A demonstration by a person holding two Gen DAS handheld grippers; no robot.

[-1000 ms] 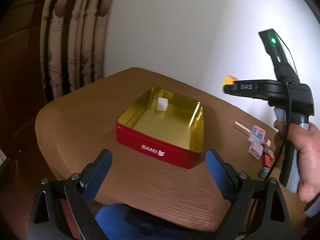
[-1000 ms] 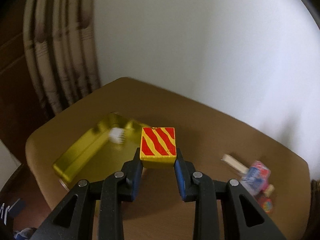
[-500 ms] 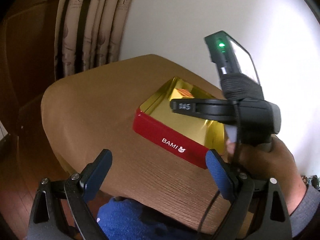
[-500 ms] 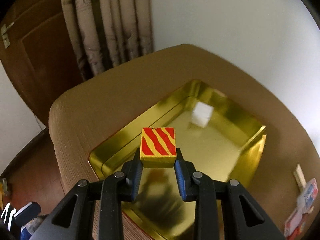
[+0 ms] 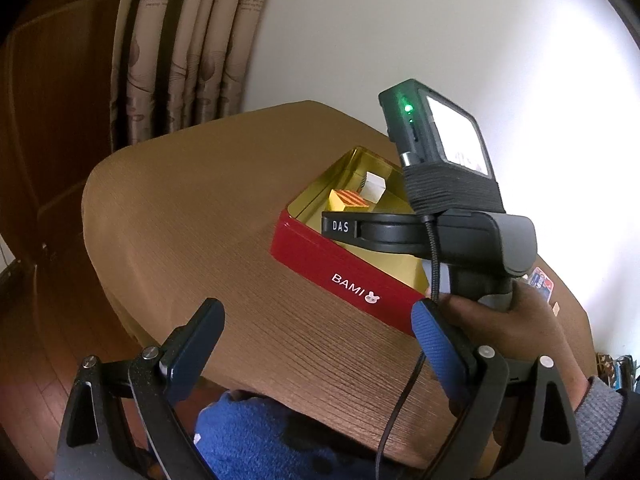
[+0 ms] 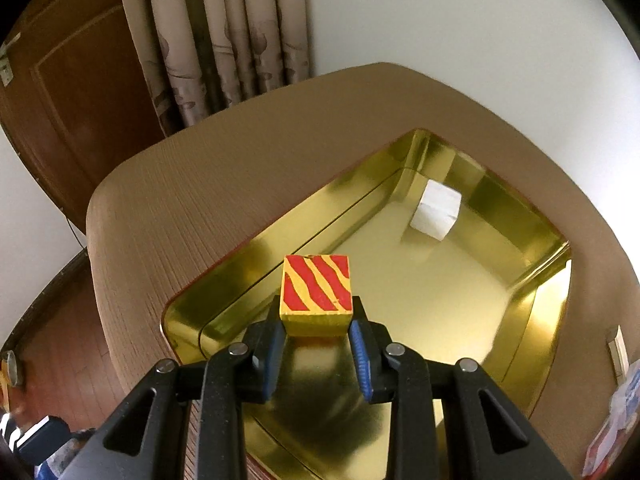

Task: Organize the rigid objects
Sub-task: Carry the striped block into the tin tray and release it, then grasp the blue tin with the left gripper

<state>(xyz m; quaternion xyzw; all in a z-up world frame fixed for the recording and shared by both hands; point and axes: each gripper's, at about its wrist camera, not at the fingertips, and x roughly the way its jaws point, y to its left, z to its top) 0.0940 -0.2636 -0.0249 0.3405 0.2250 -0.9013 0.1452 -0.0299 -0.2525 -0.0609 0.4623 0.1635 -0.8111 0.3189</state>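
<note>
My right gripper is shut on a yellow block with red stripes and holds it over the near left part of the open tin, which is gold inside and red outside. A white cube lies in the tin's far corner. In the left wrist view the red tin wall reads BAMI, and the striped block and white cube show inside. My left gripper is open and empty, at the table's near edge before the tin.
The brown table has rounded corners and drops off at left. Small colourful items lie on the table right of the tin. A curtain and white wall stand behind. Blue cloth is below my left gripper.
My right gripper has carried the striped block from above the table to low inside the tin. The left wrist view has shifted left, the tin now right of centre.
</note>
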